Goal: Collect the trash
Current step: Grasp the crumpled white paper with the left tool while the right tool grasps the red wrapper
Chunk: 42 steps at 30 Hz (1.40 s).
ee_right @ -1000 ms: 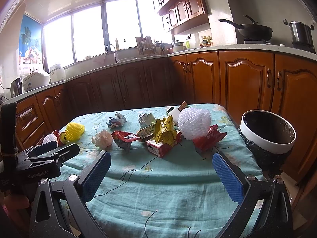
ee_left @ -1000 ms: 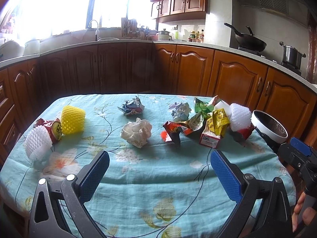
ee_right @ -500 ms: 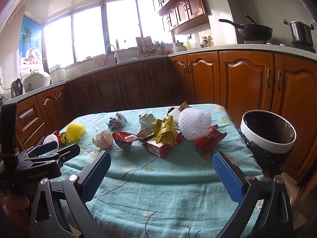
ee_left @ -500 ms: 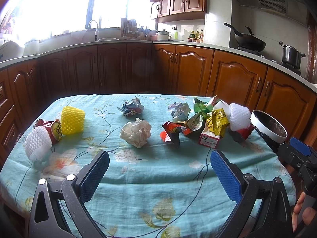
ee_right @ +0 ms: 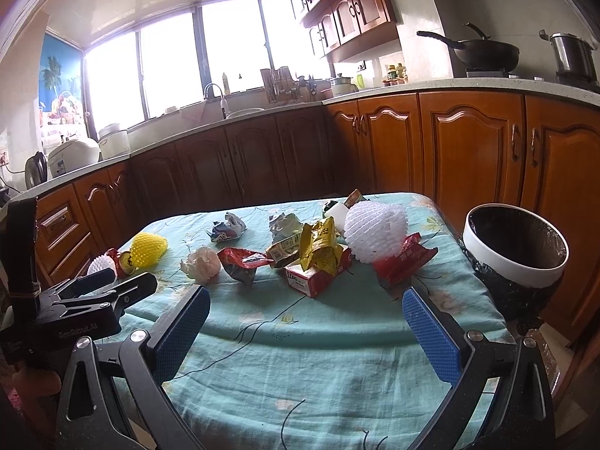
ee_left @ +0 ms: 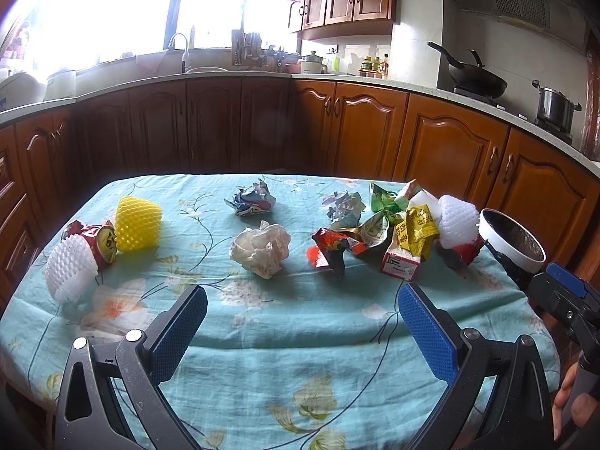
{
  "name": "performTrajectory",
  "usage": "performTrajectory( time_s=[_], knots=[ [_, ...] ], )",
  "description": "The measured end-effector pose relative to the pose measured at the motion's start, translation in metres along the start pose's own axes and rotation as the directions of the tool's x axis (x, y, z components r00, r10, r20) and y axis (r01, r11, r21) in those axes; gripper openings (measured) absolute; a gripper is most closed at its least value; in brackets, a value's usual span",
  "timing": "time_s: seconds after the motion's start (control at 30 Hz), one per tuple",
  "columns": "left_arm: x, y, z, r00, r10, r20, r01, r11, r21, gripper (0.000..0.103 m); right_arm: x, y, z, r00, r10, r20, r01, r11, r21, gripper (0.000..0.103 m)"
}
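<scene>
- Since nothing's picked up yet, both tools sit at the near edge of the table [ee_left: 300, 367]: left gripper [ee_left: 300, 332] spread wide, nothing between its blue pads; right gripper [ee_right: 305, 330] same, wide & empty.
- Trash is scattered over the floral cloth. White-rimmed bin [ee_right: 515, 249] w/ black liner stands off the table's right side, just beside the edge.
- Crumpled paper ball [ee_left: 260, 249], mid-table: prob. very light, soft, squashes easily. I'd pinch across its middle.
- Foam fruit nets, yellow [ee_left: 138, 223] & white [ee_right: 375, 232]: springy, light, likely grip well on ribbed pads; a squeeze through the body should do.
- Snack wrappers, e.g. red one [ee_right: 243, 262]: thin, slick film, could slip, so I'd grab a raised crease, not a flat bit.
- Small red carton [ee_right: 315, 275]: stiffer, looks partly crushed; I'd take it across the narrow sides. Yellow wrapper [ee_right: 318, 247] lies on top & may drag along.
</scene>
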<state>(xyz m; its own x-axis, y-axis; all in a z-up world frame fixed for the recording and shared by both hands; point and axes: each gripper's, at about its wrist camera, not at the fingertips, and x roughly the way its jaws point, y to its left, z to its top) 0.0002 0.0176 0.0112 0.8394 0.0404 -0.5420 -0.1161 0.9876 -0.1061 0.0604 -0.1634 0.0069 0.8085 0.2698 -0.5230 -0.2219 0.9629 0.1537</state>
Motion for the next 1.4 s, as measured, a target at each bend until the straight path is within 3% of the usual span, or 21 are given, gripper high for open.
performTrajectory(
  time_s=[0.33, 0.5, 0.63, 0.93, 1.07, 1.17, 1.23, 1.33, 1.4],
  knots=[
    [0.03, 0.032, 0.019, 0.997, 0.052, -0.05, -0.055, 0.997, -0.051, 0.101, 0.034, 0.016, 0.013, 0.988, 0.145, -0.059, -0.144, 0.989, 0.013, 0.098],
    [0.059, 0.047, 0.032, 0.994, 0.06, -0.093, -0.068, 0.994, -0.082, 0.093, 0.07, 0.025, 0.02, 0.964, 0.229, -0.133, -0.225, 0.973, 0.044, 0.075],
    [0.086, 0.059, 0.043, 0.99, 0.054, -0.128, -0.067, 0.993, -0.1, 0.091, 0.097, 0.038, 0.026, 0.947, 0.27, -0.177, -0.268, 0.963, 0.032, 0.065],
    [0.149, 0.074, 0.058, 0.977, 0.016, -0.212, -0.039, 0.994, -0.107, 0.087, 0.155, 0.062, 0.03, 0.919, 0.274, -0.285, -0.295, 0.955, -0.034, 0.05],
    [0.173, 0.075, 0.059, 0.969, 0.003, -0.247, -0.028, 0.995, -0.095, 0.086, 0.175, 0.065, 0.027, 0.912, 0.249, -0.326, -0.284, 0.957, -0.063, 0.038],
    [0.186, 0.075, 0.058, 0.963, -0.018, -0.267, -0.008, 0.995, -0.096, 0.076, 0.184, 0.062, 0.021, 0.908, 0.234, -0.346, -0.274, 0.959, -0.071, 0.016],
    [0.19, 0.076, 0.058, 0.962, -0.05, -0.267, 0.021, 0.994, -0.109, 0.067, 0.184, 0.059, 0.02, 0.911, 0.232, -0.342, -0.27, 0.96, -0.068, 0.013],
    [0.19, 0.074, 0.058, 0.962, -0.072, -0.262, 0.046, 0.993, -0.105, 0.039, 0.182, 0.057, 0.02, 0.913, 0.237, -0.332, -0.273, 0.96, -0.066, 0.01],
    [0.188, 0.07, 0.059, 0.966, -0.058, -0.254, 0.039, 0.996, -0.081, 0.031, 0.177, 0.055, 0.022, 0.913, 0.25, -0.323, -0.281, 0.958, -0.055, 0.008]
  ],
)
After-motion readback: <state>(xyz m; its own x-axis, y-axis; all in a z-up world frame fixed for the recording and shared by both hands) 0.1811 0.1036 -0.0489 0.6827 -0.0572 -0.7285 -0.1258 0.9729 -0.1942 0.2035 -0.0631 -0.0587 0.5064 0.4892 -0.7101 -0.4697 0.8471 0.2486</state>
